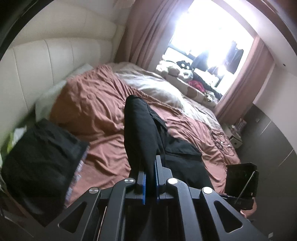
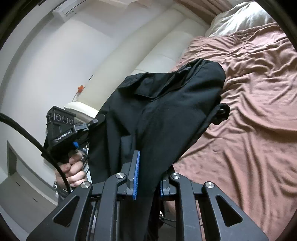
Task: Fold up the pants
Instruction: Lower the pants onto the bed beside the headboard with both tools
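The black pants point(image 1: 141, 126) hang bunched between both grippers above the bed. In the left wrist view my left gripper point(image 1: 150, 165) is shut on a fold of the cloth, which rises straight ahead from its blue pads point(image 1: 144, 185). A pocket flap point(image 1: 182, 148) sags toward the right gripper's body point(image 1: 241, 183) at the right edge. In the right wrist view my right gripper point(image 2: 148, 163) is shut on a thick bundle of the pants point(image 2: 167, 96); one blue pad point(image 2: 136, 172) shows and cloth covers the other. The left gripper point(image 2: 92, 124), held by a hand point(image 2: 74, 170), grips the pants' left edge.
The bed has a rumpled brown-pink sheet point(image 2: 250, 111) and a cream padded headboard point(image 1: 46, 61). A dark folded pile point(image 1: 42, 157) lies at the bed's near left. Pillows point(image 2: 241, 16), plush toys point(image 1: 182, 74) by the bright window, and cables point(image 1: 220, 139) lie along the far side.
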The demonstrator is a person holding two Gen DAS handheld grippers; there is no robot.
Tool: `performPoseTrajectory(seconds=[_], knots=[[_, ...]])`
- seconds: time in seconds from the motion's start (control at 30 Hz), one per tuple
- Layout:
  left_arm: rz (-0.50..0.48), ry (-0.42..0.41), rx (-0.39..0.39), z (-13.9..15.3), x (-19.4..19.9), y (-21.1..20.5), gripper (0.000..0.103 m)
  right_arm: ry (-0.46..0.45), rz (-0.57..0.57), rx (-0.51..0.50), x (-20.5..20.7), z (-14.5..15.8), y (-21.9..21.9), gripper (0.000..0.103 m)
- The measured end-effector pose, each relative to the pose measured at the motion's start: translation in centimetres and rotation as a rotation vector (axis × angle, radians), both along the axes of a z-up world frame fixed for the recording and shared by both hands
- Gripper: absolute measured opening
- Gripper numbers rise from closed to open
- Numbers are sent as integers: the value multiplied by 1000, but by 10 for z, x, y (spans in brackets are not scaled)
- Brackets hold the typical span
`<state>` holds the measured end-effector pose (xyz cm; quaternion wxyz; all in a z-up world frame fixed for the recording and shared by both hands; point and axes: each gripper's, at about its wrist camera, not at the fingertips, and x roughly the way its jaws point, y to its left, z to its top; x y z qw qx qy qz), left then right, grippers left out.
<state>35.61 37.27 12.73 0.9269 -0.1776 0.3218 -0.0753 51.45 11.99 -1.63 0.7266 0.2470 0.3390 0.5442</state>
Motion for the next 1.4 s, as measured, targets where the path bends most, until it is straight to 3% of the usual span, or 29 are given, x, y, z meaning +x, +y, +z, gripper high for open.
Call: performPoseTrajectory(seconds=[0.5,0.93,1.23,1.4], knots=[[111,-29,139,7,19,117,7,-13,124,15,40,-4,156,14],[206,-10,190,-1,29,196,7,-2,161,-16,55,-8,274,14],[253,17,173,-35,57,226,7,16,119,-30,64,-31,315,14],[344,56,159,-69,77,253,8,40,95,-42,74,-55,335,14]])
